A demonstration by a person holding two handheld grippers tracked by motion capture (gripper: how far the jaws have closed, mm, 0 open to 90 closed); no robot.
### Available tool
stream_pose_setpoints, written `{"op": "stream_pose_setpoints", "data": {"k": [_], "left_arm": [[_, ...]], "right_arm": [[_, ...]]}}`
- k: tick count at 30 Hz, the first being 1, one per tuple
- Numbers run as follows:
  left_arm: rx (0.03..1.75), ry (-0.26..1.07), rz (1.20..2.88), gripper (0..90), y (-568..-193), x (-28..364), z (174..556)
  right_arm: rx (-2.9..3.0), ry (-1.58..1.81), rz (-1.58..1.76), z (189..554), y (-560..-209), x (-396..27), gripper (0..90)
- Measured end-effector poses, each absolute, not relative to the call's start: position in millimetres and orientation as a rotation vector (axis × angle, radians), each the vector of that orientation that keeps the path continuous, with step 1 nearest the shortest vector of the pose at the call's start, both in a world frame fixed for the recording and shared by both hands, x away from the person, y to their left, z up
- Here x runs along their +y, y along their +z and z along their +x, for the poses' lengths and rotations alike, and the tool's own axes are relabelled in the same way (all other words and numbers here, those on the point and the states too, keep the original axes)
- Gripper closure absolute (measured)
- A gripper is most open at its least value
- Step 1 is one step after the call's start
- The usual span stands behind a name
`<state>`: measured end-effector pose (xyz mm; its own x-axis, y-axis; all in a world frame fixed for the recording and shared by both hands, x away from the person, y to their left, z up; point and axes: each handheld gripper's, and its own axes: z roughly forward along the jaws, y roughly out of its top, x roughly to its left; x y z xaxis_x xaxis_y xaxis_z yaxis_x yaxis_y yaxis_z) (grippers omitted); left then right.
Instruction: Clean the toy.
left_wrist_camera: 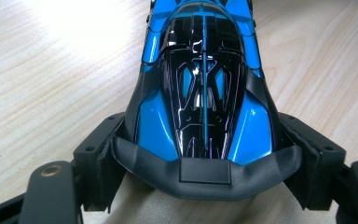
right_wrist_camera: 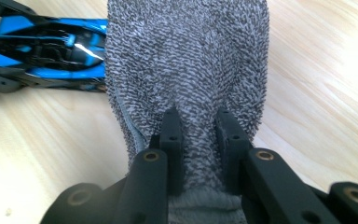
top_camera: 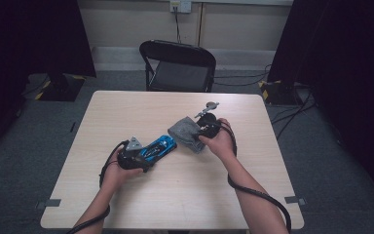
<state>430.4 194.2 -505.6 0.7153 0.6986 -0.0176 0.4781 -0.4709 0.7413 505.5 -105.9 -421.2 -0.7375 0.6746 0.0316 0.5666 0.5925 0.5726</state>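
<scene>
Grippers come first: the left gripper [left_wrist_camera: 205, 158] has its jaws spread wide around the back end of the blue toy car [left_wrist_camera: 204, 88], one jaw pressing on each side, so it has hold of the car. The car sits on the table [top_camera: 185, 195], near the middle, a little to the left. The right gripper [right_wrist_camera: 199, 135] has its jaws pinched close together on a fold of the grey cloth [right_wrist_camera: 186, 60], so it holds the cloth. The cloth hangs just beside the front of the car, close enough to brush it. What could go wrong? The car looks shiny and smooth, so I think it could slip out of the jaws or roll if the cloth pushes hard on it. The pinch holds a small bit of cloth, so the cloth could pull free and drop. The loose cloth could also catch on the car. Count them: two grippers, two hands, one car, one cloth, one table, and one black chair [top_camera: 177, 66] behind the table.
</scene>
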Motion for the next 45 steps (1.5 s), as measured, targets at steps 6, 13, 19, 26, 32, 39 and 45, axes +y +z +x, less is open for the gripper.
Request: {"op": "stream_pose_setpoints", "data": {"k": [6, 13, 19, 26, 32, 39, 45], "left_arm": [[0.891, 0.371, 2.158, 24.2, -506, 194, 430], [0.892, 0.368, 2.158, 24.2, -506, 194, 430], [0.892, 0.368, 2.158, 24.2, -506, 194, 430], [0.889, 0.371, 2.161, 24.2, -506, 194, 430], [0.889, 0.372, 2.161, 24.2, -506, 194, 430], [0.889, 0.371, 2.161, 24.2, -506, 194, 430], [0.889, 0.372, 2.161, 24.2, -506, 194, 430]], "right_arm": [[2.651, 0.892, 0.978, 499, -415, -90, 75.7], [2.684, 0.919, 0.918, 489, -416, -72, 75.7], [2.718, 0.93, 0.871, 481, -419, -58, 75.7], [2.752, 0.914, 0.823, 472, -425, -41, 75.6], [2.786, 0.924, 0.778, 467, -429, -26, 75.6], [2.822, 0.913, 0.742, 464, -435, -10, 75.6], [2.832, 0.886, 0.738, 464, -444, -6, 75.5]]}}
